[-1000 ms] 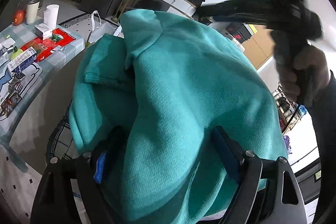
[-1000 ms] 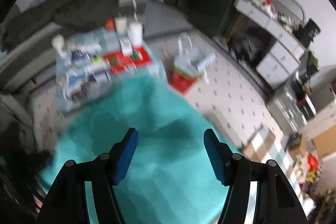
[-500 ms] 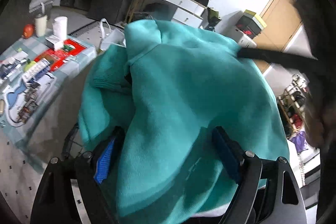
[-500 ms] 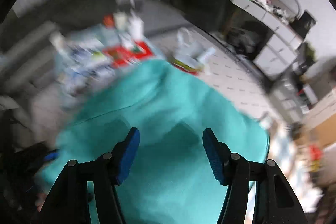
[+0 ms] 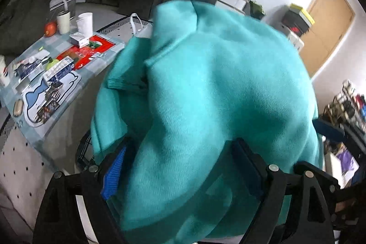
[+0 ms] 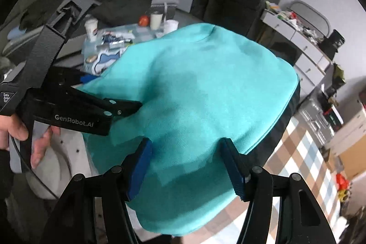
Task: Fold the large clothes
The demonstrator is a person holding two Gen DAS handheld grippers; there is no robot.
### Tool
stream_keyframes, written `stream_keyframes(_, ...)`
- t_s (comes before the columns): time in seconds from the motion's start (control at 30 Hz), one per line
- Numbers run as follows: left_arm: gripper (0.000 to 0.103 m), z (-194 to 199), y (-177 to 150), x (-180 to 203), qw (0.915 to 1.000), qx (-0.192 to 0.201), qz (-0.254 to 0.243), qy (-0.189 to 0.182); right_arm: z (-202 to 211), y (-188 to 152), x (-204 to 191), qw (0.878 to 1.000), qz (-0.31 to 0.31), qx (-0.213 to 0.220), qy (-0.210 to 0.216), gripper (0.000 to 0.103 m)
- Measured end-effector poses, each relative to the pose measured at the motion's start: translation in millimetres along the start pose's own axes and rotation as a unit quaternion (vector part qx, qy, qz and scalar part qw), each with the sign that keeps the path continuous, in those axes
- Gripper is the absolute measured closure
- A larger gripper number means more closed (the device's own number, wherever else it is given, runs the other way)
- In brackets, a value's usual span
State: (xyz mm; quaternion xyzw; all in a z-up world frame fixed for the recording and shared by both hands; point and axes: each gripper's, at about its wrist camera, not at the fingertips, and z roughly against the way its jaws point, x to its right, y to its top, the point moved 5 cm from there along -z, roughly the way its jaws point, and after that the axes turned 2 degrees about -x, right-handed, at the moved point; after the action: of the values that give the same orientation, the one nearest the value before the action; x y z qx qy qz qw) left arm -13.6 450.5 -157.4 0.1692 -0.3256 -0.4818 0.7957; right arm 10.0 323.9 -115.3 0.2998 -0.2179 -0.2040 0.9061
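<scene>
Your right tongs point(image 6: 185, 166) have dropped closer over the teal sweater point(image 6: 194, 93) since a second ago, and the left tongs' view has tilted, so the door now shows. Those right tongs stand spread above the cloth, gripping nothing. Your left tongs point(image 5: 180, 166) are wide too, with a thick bunch of sweater filling the gap between their pads; I cannot tell whether they pinch it. Beyond the sweater's far edge sits the cluttered surface point(image 5: 36, 129) with cups and boxes.
</scene>
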Motion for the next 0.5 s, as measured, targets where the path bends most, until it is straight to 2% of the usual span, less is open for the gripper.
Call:
stream_keyframes(0.07, 0.019, 26, -1, 3, 0.9995, 0.024, 0.019, 0.006, 19, -4, 7, 0.999, -0.028, 0.021, 0.011, 0.040)
stream_keyframes(0.1, 0.019, 36, -2, 8, 0.9991, 0.039, 0.019, 0.004, 35, -12, 18, 0.997, -0.065, 0.035, 0.029, 0.039)
stream_keyframes(0.17, 0.019, 71, -11, 27, 0.9959, 0.089, -0.003, 0.013, 59, -26, 30, 0.989, -0.116, 0.063, 0.069, 0.036)
stream_keyframes(0.23, 0.019, 100, -25, 51, 0.9899, 0.135, -0.033, 0.025, 93, -48, 41, 0.976, -0.161, 0.110, 0.097, 0.027)
stream_keyframes(0.3, 0.019, 133, -48, 81, 0.9797, 0.185, -0.069, 0.035, 129, -75, 46, 0.962, -0.199, 0.158, 0.095, 0.017)
stream_keyframes(0.33, 0.019, 149, -61, 96, 0.9732, 0.210, -0.084, 0.040, 142, -85, 46, 0.958, -0.209, 0.174, 0.091, 0.015)
stream_keyframes(0.4, 0.012, 176, -87, 120, 0.9586, 0.260, -0.106, 0.047, 183, -112, 40, 0.944, -0.223, 0.228, 0.079, 0.003)
stream_keyframes(0.43, 0.000, 187, -101, 131, 0.9508, 0.283, -0.115, 0.054, 199, -120, 36, 0.938, -0.226, 0.252, 0.074, 0.000)
stream_keyframes(0.5, 0.001, 202, -122, 144, 0.9391, 0.314, -0.123, 0.067, 231, -137, 30, 0.924, -0.227, 0.302, 0.056, 0.000)
